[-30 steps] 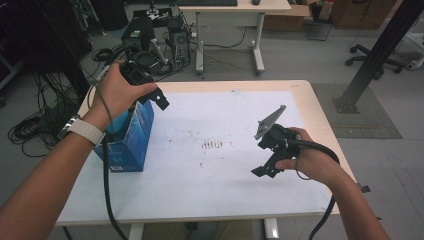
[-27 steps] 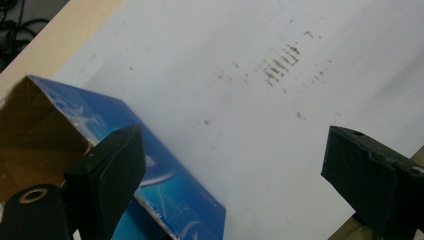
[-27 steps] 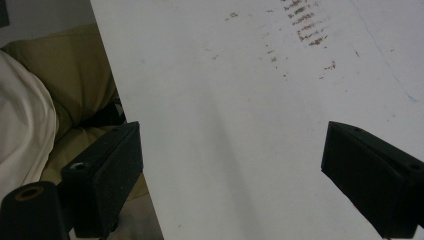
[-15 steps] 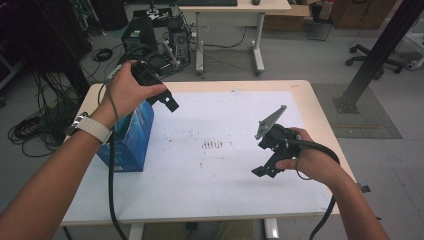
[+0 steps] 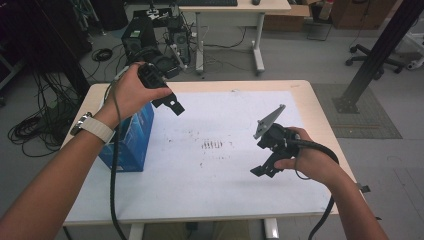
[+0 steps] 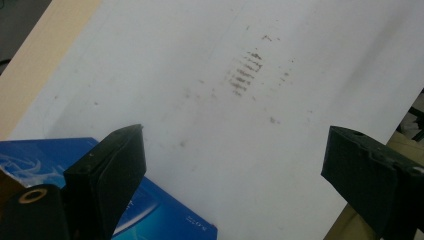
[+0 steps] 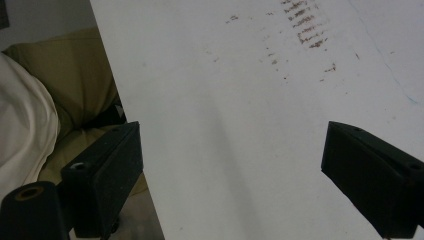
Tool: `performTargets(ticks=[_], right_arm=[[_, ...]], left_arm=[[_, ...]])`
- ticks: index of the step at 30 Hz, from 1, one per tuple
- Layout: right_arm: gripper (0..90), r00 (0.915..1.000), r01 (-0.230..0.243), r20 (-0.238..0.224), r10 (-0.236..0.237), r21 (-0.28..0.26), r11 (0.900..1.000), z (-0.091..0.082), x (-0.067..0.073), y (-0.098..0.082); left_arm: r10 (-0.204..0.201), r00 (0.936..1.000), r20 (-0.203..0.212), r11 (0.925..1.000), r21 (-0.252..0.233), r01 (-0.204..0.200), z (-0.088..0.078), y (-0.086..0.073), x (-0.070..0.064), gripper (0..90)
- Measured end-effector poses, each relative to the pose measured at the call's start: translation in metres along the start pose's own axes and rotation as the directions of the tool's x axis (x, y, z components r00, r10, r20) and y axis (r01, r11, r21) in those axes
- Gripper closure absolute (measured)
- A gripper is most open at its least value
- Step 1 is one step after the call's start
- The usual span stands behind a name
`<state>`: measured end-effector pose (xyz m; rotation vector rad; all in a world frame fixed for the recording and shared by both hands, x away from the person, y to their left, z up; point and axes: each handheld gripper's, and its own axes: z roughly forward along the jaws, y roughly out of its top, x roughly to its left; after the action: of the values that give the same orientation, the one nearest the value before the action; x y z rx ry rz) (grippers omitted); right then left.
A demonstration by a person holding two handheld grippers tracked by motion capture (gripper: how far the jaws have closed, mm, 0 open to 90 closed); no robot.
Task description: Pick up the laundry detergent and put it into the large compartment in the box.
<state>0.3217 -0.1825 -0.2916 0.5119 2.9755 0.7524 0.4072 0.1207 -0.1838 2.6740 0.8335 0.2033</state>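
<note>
Left tool [image 5: 172, 104] held in the air above the blue box [image 5: 127, 140], jaws wide apart, nothing between them. In the left gripper view the box [image 6: 150, 210] sits at about 7 o'clock under the near jaw, white sheet [image 6: 240, 125] beyond. The box stands on the desk [image 5: 320, 107] at the sheet's 9 o'clock edge, upright. Right tool [image 5: 265, 167] at about 4 o'clock on the sheet, held just above it, jaws also spread wide and empty. A patch of brown smudges [image 5: 212, 145] lies mid-sheet, between the two tools, well apart from the box.
</note>
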Motion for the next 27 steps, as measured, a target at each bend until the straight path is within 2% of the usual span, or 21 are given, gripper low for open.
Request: performTargets(ticks=[13,27], right_arm=[[9.8,1.0,0.004,0.0,-0.004,-0.008,1.0,-0.001,0.001,0.002],[9.8,1.0,0.001,0.005,-0.001,-0.012,1.0,-0.002,0.001,0.0]], left_arm=[[0.086,0.9956,0.037,0.9963,-0.001,-0.086,0.005,0.006,-0.011,10.6],[0.135,0.99,0.041,0.9908,-0.011,-0.135,0.01,0.007,-0.018,10.7]])
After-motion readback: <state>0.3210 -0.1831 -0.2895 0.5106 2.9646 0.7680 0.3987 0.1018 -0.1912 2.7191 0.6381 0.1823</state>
